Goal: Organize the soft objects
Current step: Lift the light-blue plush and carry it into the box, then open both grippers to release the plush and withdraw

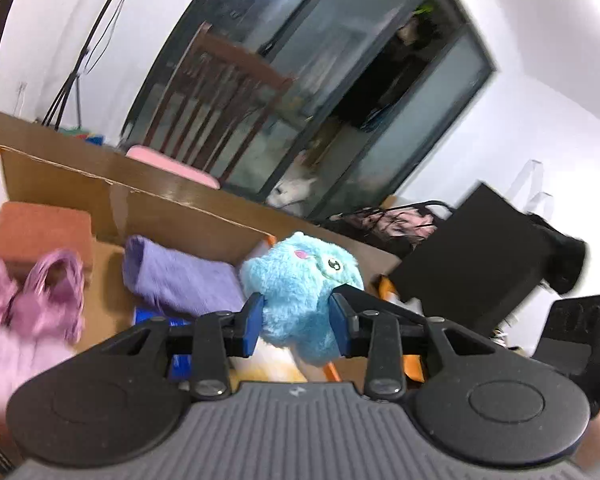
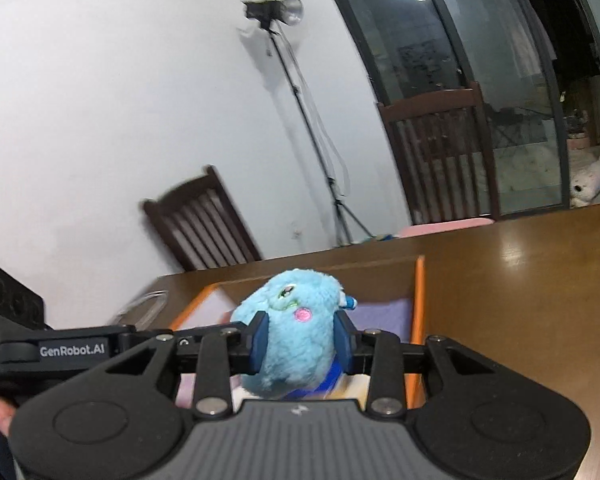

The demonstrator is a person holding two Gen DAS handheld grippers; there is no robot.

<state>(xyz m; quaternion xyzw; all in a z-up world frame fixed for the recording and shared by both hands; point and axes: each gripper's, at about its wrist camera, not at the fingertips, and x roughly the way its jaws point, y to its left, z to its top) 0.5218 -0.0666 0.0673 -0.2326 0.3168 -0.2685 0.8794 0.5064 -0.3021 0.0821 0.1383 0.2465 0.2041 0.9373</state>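
Note:
A fluffy light-blue plush toy point(image 1: 300, 292) with a green eye and a pink cheek hangs above the right end of an open cardboard box point(image 1: 60, 184). My left gripper point(image 1: 296, 308) is shut on it, blue pads pressed into the fur on both sides. The right wrist view shows the same plush toy point(image 2: 296, 340), with my right gripper point(image 2: 300, 338) shut on it too. The left gripper's housing point(image 2: 72, 350) reaches in from the left there. Inside the box lie a purple towel point(image 1: 180, 276), a pink fluffy item point(image 1: 40, 300) and a rust-brown folded cloth point(image 1: 40, 232).
The box, with its orange edges point(image 2: 418, 300), stands on a brown wooden table point(image 2: 520, 280). Wooden chairs point(image 2: 440, 152) stand behind the table, and a light stand point(image 2: 300, 92) by the wall. A black bag point(image 1: 472, 256) stands right of the box. A person's hand point(image 2: 0, 412) shows low left.

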